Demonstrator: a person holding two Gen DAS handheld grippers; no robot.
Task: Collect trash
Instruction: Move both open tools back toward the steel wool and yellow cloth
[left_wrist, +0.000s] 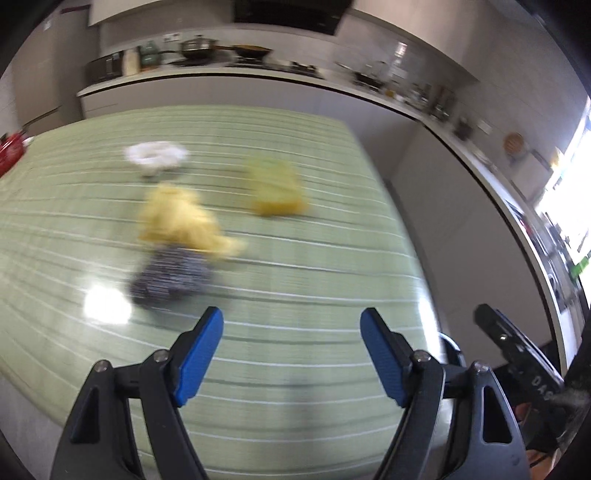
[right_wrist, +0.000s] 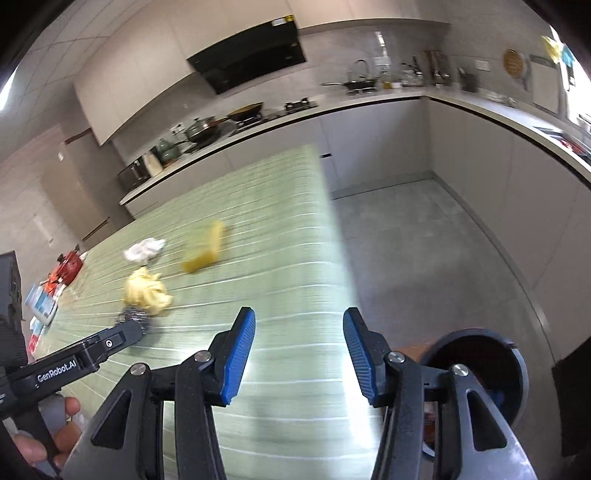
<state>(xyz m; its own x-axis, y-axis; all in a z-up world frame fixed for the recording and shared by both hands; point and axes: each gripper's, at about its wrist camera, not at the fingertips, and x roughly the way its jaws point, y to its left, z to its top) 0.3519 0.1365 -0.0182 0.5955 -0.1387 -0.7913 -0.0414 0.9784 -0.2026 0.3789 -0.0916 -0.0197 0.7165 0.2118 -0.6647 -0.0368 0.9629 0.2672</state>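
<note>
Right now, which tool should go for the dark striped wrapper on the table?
Left. The left tool is open and nearest the dark striped wrapper. The right tool, also open, hangs over the table edge by the bin, farther away.

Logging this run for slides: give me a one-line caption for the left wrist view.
Open left hand-held gripper above a green striped table, facing blurred yellow, white and dark crumpled trash.

- Table (right_wrist: 280, 236): covered in a green cloth with white stripes; glare patches on its surface.
- Kitchen counter (right_wrist: 369, 101): L-shaped, white top, pale cabinet fronts below.
- Range hood (right_wrist: 251, 62): black, mounted under pale upper cabinets.
- Floor (right_wrist: 424, 258): grey, speckled.
- Window (left_wrist: 569, 206): bright, overexposed.
</note>
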